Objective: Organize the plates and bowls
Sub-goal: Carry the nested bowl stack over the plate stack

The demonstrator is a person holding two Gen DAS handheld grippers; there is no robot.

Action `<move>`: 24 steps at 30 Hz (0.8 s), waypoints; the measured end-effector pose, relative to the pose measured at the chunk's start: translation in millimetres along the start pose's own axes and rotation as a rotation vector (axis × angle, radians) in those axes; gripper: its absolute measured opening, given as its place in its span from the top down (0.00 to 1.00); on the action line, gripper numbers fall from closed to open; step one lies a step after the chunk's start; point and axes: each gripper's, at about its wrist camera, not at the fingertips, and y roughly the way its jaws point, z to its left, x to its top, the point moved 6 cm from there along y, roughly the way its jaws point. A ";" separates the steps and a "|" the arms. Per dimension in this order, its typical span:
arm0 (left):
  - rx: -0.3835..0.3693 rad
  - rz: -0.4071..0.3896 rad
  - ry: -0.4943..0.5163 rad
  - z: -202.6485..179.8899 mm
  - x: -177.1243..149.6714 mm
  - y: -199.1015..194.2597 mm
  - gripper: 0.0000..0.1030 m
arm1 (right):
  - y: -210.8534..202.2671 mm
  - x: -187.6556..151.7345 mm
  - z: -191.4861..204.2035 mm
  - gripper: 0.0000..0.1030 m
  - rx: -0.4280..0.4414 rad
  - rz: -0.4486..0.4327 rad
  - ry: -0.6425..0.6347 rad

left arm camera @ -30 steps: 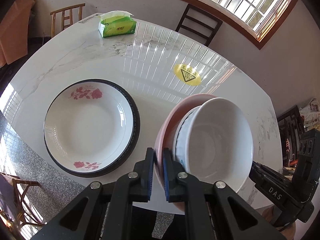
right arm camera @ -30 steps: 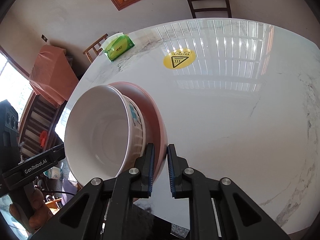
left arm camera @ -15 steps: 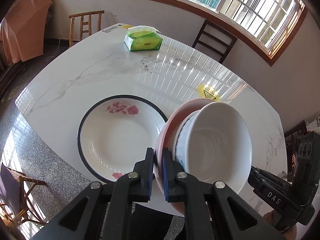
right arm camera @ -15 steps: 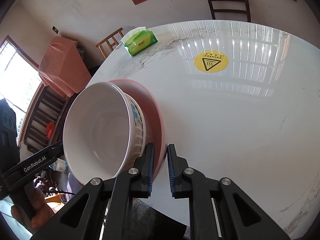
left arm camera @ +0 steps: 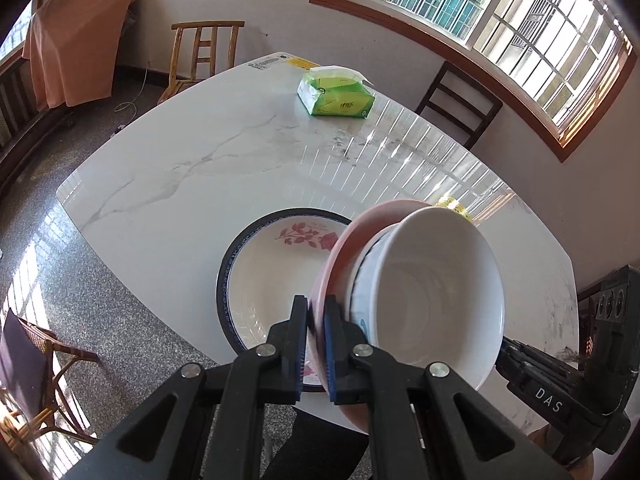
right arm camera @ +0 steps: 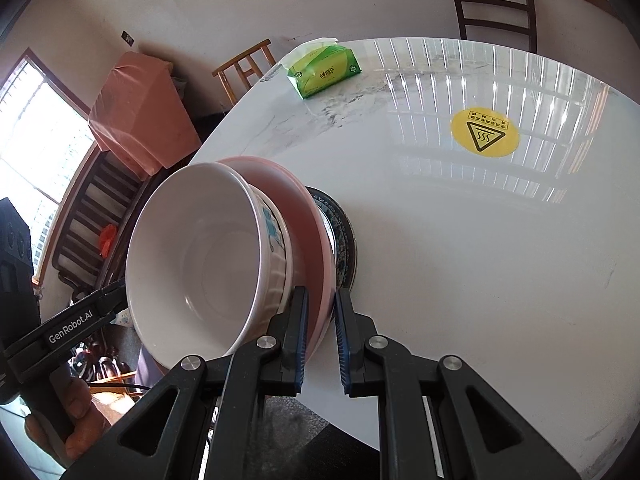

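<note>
A pink plate (left arm camera: 340,248) with a white bowl (left arm camera: 432,300) sitting in it is held in the air between both grippers. My left gripper (left arm camera: 316,344) is shut on the pink plate's near rim. My right gripper (right arm camera: 320,328) is shut on the opposite rim of the pink plate (right arm camera: 308,216), with the white bowl (right arm camera: 200,256) beside it. A white deep plate with a dark blue rim and red roses (left arm camera: 264,280) lies on the marble table, just beyond and under the held stack. Its rim (right arm camera: 340,224) peeks out behind the pink plate.
The white marble table (left arm camera: 192,168) holds a green tissue pack (left arm camera: 336,98) at its far edge and a yellow warning sticker (right arm camera: 485,132). Wooden chairs (left arm camera: 204,52) stand around it. The table's near edge (left arm camera: 132,284) drops to a speckled floor.
The held pink plate and bowl have moved left toward the rose plate, which now lies partly behind them. Both grippers have kept their hold.
</note>
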 end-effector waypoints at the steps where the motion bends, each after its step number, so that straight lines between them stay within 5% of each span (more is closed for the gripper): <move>1: 0.000 0.001 -0.003 2.5 1.0 0.6 0.95 | 2.1 0.6 2.1 0.87 0.001 0.003 -0.001; 24: -0.014 0.045 -0.072 38.7 8.8 23.4 0.95 | 26.8 4.5 20.5 0.86 -0.006 0.061 -0.021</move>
